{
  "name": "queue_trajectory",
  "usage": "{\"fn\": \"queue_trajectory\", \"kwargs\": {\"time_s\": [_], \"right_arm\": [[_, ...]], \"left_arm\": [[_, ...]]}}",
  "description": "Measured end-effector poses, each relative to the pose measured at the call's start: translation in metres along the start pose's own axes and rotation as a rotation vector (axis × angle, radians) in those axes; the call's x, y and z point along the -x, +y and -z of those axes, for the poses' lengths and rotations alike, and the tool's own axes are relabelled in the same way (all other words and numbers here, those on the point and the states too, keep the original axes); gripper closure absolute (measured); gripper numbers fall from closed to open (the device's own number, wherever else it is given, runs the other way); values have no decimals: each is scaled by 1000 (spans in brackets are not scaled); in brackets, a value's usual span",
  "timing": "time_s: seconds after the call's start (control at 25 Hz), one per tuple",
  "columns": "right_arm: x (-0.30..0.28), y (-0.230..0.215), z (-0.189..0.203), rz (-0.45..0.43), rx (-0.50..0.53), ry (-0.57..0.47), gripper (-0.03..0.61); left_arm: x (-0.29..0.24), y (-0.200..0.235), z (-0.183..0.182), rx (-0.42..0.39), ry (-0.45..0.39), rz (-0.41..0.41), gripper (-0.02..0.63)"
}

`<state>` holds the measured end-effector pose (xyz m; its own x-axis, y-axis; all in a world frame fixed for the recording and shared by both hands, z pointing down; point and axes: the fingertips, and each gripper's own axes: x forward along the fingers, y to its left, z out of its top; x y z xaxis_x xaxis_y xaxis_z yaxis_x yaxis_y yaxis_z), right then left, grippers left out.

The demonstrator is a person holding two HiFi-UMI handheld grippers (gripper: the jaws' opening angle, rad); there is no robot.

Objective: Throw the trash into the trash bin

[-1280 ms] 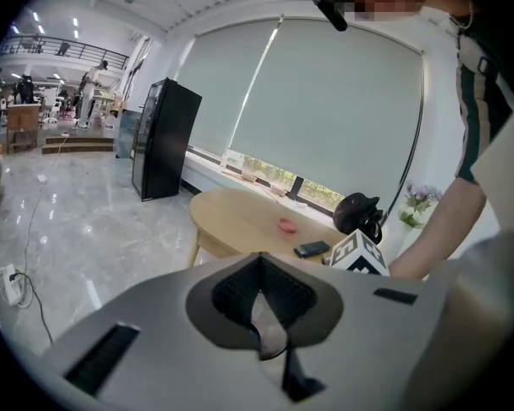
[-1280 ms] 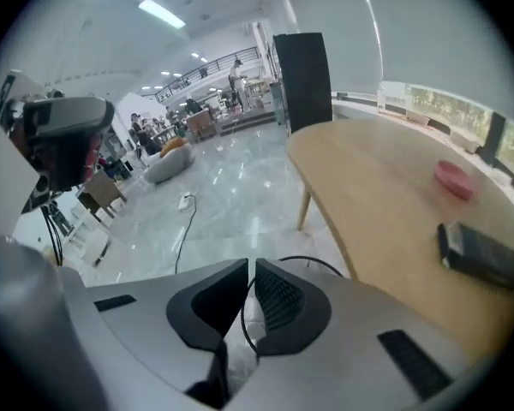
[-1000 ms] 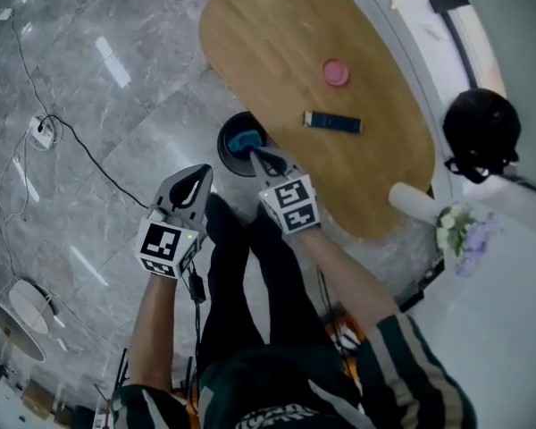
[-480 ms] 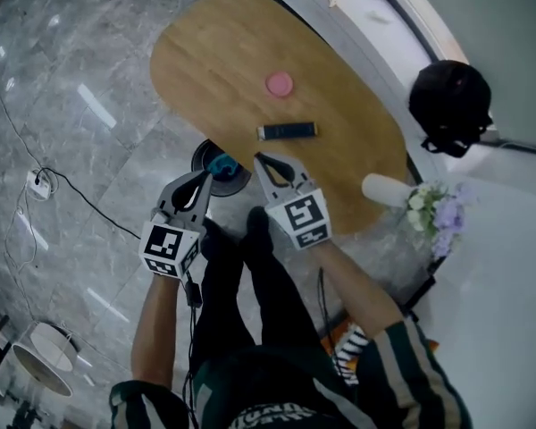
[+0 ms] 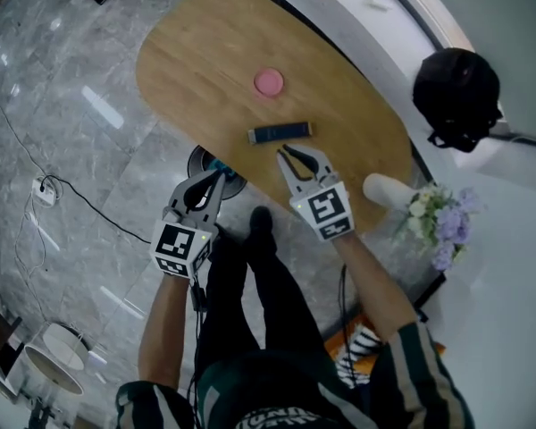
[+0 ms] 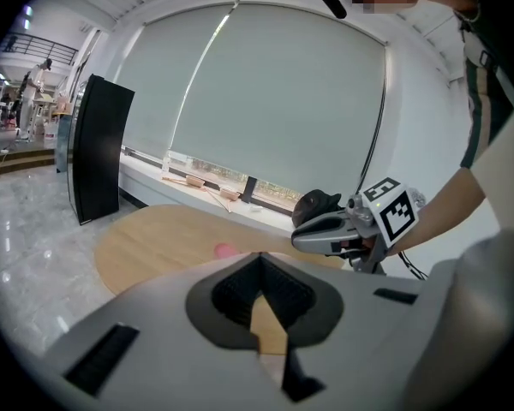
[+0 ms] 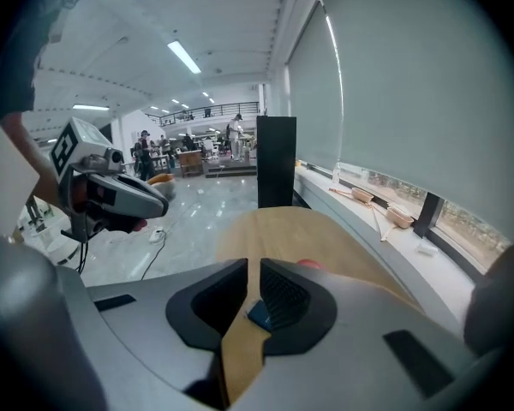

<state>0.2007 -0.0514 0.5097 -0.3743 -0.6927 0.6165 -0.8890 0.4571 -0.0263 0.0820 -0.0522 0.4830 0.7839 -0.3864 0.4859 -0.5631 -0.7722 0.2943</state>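
Oval and wooden, the surface (image 5: 205, 52) is carrying the trash: a dark blue bar (image 5: 280, 132) is lying near the edge closest to the person, and a pink disc (image 5: 268, 82) is sitting further in, apart from it. The right gripper (image 5: 286, 154) is hovering over the surface just beside the bar and pointing at it, its jaws drawn together to a hairline and holding nothing. The trash bin (image 5: 199, 159) is standing on the grey marble floor (image 5: 71, 105), partly tucked under the surface's edge, with something blue (image 5: 221, 164) showing inside. The left gripper (image 5: 219, 175) is hanging over the bin's rim, its jaw tips meeting and empty. Farther out, a black cable (image 5: 80, 195) is trailing across the floor, and pale flowers (image 5: 438, 222) are standing beside the surface's right end.
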Motion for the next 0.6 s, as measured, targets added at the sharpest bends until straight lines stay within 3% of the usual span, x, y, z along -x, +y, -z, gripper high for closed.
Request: {"fn": "queue_trajectory", "kwargs": {"time_s": [0.12,0.28,0.6], "right_arm": [[-13,-15,20,-13,12,42,477],[-39,-19,46,-65,103,123,396],[-84,-42,108,-120,259,322,377]], "left_arm": [[-7,-1,5,8,16,-5,612],[-3,7,16,14,43,-28,614],[2,20,37,66,70,-87,612]]}}
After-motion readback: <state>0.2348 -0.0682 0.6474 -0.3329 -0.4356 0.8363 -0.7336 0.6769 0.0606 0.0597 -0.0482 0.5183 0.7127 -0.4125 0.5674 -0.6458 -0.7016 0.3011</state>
